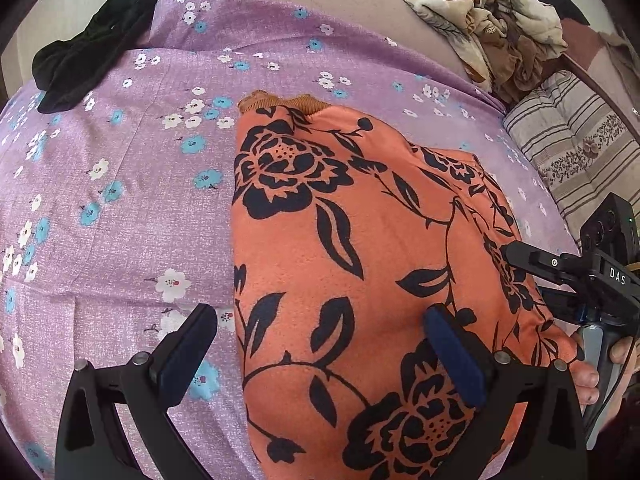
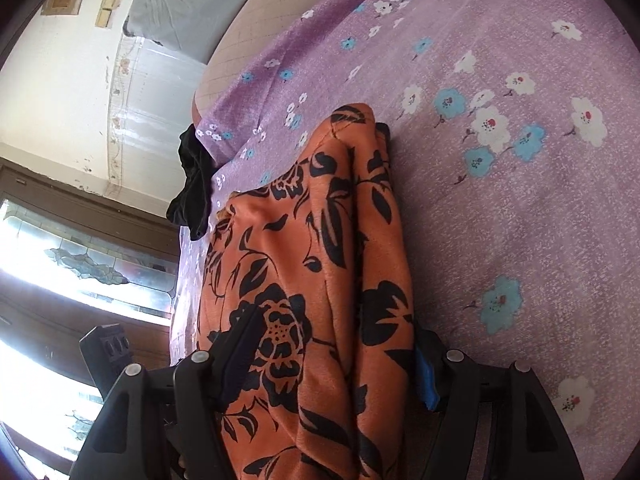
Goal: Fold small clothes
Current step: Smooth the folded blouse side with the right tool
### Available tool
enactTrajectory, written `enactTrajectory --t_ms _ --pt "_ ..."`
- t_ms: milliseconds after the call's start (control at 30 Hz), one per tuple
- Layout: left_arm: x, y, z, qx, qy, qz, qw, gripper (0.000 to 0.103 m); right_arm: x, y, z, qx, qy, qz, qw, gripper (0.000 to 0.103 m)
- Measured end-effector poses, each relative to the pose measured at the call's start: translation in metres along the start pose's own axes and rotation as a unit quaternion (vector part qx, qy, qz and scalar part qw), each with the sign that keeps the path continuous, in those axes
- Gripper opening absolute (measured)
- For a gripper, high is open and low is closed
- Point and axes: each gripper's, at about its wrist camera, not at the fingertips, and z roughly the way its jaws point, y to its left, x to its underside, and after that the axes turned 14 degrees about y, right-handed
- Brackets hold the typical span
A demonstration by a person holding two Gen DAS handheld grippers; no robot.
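An orange garment with black flowers (image 1: 340, 248) lies on the purple flowered sheet (image 1: 120, 200). My left gripper (image 1: 324, 344) is open just above the garment's near left part, holding nothing. My right gripper (image 1: 520, 258) enters from the right at the garment's right edge. In the right wrist view the garment (image 2: 320, 280) is bunched up between the right gripper's fingers (image 2: 240, 344), which stand wide apart with cloth draped over them; I cannot tell whether they grip it.
A black garment (image 1: 80, 52) lies at the sheet's far left. A crumpled beige flowered cloth (image 1: 488, 20) and a striped cushion (image 1: 572, 152) lie at the far right. The bed's edge and a window (image 2: 60, 260) show in the right wrist view.
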Motion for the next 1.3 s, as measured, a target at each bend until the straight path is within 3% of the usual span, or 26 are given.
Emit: enactTrajectory --t_ms 1000,1167,1233,1300 --pt "-0.004 0.002 -0.001 0.027 0.013 0.009 0.9995 0.103 0.001 0.008 -0.001 0.016 0.0 0.007 1.0 0.07" --pt "-0.012 0.019 -0.027 0.008 -0.03 -0.004 0.9995 0.103 0.006 0.034 -0.049 0.088 -0.11 -0.036 0.989 0.07" --pt "-0.016 0.026 -0.029 -0.003 -0.031 -0.016 0.9994 0.103 0.01 0.047 -0.057 0.075 -0.134 -0.063 0.986 0.07" --pt "-0.017 0.029 -0.025 -0.023 -0.025 -0.021 0.9992 0.103 0.012 0.059 -0.051 0.066 -0.124 -0.084 0.986 0.068"
